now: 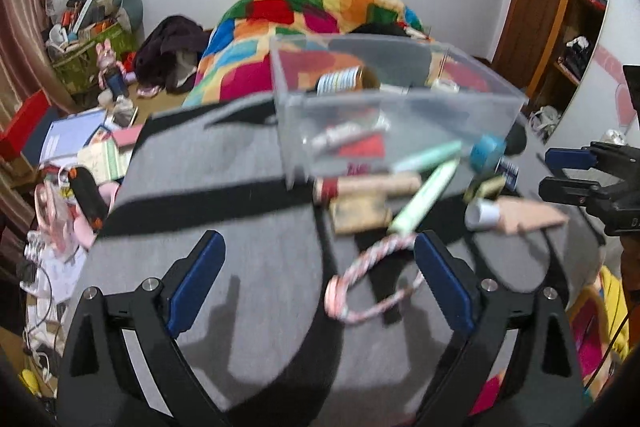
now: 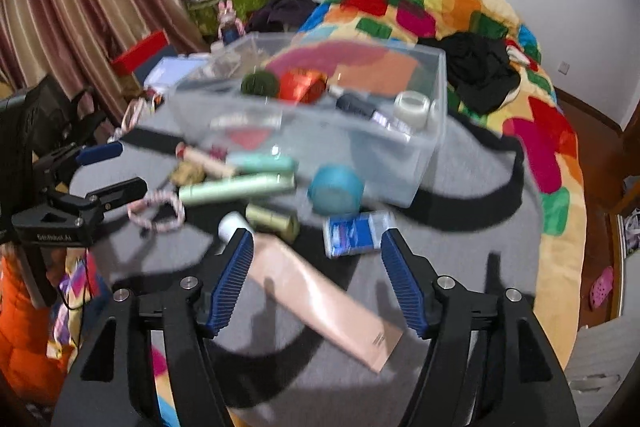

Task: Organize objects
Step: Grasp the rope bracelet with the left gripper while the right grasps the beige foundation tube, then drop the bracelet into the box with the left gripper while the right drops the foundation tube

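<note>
Lettering on the left gripper [image 2: 110, 167] is too blurred to read (as are the labels on the items). Its jaws stand apart around a pink cord [image 1: 372, 279]. The right gripper [image 2: 316, 279] gapes over a beige tube [image 2: 320, 295]. The clear bin [image 2: 400, 163] sits just behind the teal tape [image 2: 336, 189] on the grey mat [image 1: 240, 187].

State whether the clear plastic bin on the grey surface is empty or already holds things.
Already holding things. Through the clear bin show a red item, a dark green ball and a tape roll.
</note>
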Action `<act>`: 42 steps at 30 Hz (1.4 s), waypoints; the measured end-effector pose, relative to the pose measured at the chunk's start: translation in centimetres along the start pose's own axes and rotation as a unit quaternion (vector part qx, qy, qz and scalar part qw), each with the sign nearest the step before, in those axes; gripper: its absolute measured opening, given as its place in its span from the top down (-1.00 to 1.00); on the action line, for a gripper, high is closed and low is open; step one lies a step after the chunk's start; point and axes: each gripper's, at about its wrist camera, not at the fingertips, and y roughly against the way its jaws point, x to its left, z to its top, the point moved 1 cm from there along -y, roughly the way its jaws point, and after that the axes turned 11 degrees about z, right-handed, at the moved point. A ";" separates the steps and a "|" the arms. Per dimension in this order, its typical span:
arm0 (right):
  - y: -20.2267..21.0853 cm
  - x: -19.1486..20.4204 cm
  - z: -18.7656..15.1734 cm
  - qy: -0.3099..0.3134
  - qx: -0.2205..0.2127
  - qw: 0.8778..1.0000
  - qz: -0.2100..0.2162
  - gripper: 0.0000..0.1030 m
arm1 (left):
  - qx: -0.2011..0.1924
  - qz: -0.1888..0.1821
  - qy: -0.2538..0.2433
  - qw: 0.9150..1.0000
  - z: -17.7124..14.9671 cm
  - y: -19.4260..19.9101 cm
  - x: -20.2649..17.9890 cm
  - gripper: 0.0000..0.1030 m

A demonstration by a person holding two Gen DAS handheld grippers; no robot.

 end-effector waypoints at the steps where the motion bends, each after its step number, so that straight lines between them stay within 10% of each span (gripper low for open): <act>1: -0.4 0.0 -0.4 0.002 0.008 1.000 0.001 -0.30 | 0.003 0.001 0.002 1.000 -0.6 -0.1 0.1 -0.87; 11: -4.2 2.1 -1.1 0.037 0.056 0.998 -0.005 -0.39 | 0.018 0.004 0.010 1.000 -2.9 -0.4 0.6 -0.02; 16: -4.9 1.9 -1.1 0.032 0.061 0.998 -0.013 -0.26 | 0.011 0.011 0.018 1.000 -3.2 0.1 1.0 0.71; 22: -4.2 2.7 -1.5 0.047 0.053 0.997 -0.009 0.34 | 0.003 0.010 0.024 1.000 -3.2 0.6 1.3 0.78; 42: 2.0 2.7 2.4 0.010 -0.058 0.998 0.008 0.43 | -0.095 -0.016 0.034 0.995 2.7 4.3 0.7 0.79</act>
